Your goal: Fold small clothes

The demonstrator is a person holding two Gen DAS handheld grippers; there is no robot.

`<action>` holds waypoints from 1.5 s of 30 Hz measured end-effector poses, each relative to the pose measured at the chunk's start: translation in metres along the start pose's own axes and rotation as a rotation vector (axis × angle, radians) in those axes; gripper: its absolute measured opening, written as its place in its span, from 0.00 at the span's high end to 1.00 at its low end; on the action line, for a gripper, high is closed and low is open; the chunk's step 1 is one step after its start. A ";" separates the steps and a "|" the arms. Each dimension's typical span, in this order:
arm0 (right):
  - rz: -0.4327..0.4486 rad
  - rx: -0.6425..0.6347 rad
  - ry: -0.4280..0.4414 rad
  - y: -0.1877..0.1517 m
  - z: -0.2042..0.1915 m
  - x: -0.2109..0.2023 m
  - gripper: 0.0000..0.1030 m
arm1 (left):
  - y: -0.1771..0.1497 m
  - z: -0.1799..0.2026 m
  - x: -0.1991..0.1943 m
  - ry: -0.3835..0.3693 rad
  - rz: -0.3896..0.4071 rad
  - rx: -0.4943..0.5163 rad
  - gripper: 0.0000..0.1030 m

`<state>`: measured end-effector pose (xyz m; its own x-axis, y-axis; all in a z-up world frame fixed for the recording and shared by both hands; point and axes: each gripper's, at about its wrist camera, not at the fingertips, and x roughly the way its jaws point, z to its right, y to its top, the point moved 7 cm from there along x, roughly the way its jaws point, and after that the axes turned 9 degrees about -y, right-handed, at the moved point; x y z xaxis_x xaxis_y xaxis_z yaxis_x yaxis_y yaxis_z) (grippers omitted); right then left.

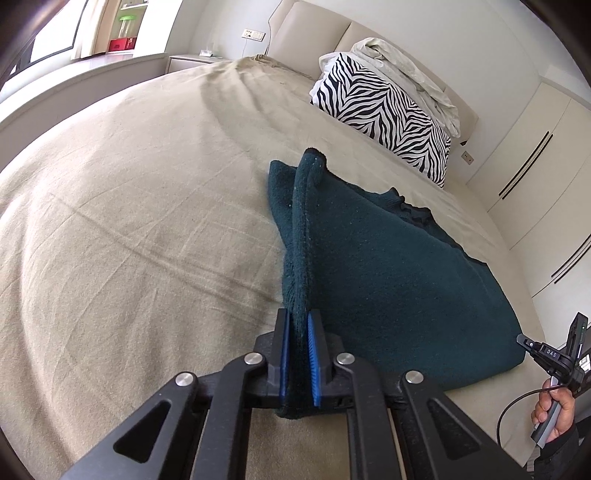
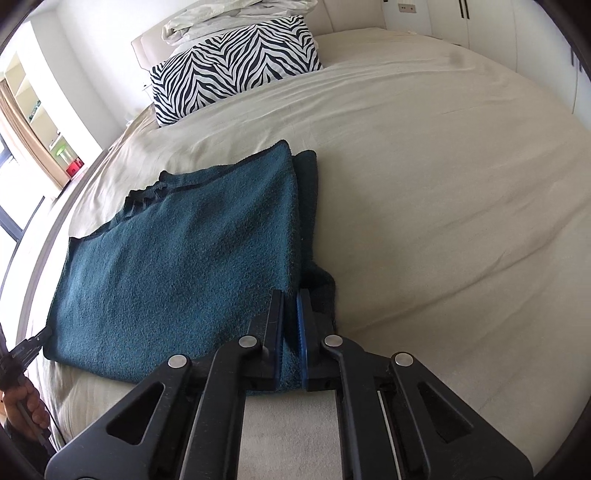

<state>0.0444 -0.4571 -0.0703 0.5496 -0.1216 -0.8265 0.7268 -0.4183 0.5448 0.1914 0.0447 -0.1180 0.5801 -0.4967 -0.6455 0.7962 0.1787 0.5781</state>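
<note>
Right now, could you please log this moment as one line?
left gripper: shut on sweater | right gripper: shut on sweater | sweater: partly folded on bed | pillow: untouched

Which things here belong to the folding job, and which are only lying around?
Job: teal garment; left gripper and right gripper, each shut on its edge.
Lying around: zebra pillow, crumpled white bedding, beige bed cover.

Home bedroom: wide bed [image 1: 129, 221] with beige sheet, padded headboard [image 1: 314, 33], zebra-print pillow [image 1: 384, 114], built-in wardrobe [image 1: 535, 155] on the right.
</note>
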 end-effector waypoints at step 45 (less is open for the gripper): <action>0.067 0.167 0.113 0.018 0.014 -0.025 0.54 | 0.045 0.044 -0.023 0.088 0.086 0.196 0.57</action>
<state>0.0377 -0.4737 -0.0415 0.6442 -0.0561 -0.7628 0.6137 -0.5573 0.5593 0.2070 0.0267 -0.0552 0.6641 -0.4096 -0.6255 0.6993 0.0444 0.7134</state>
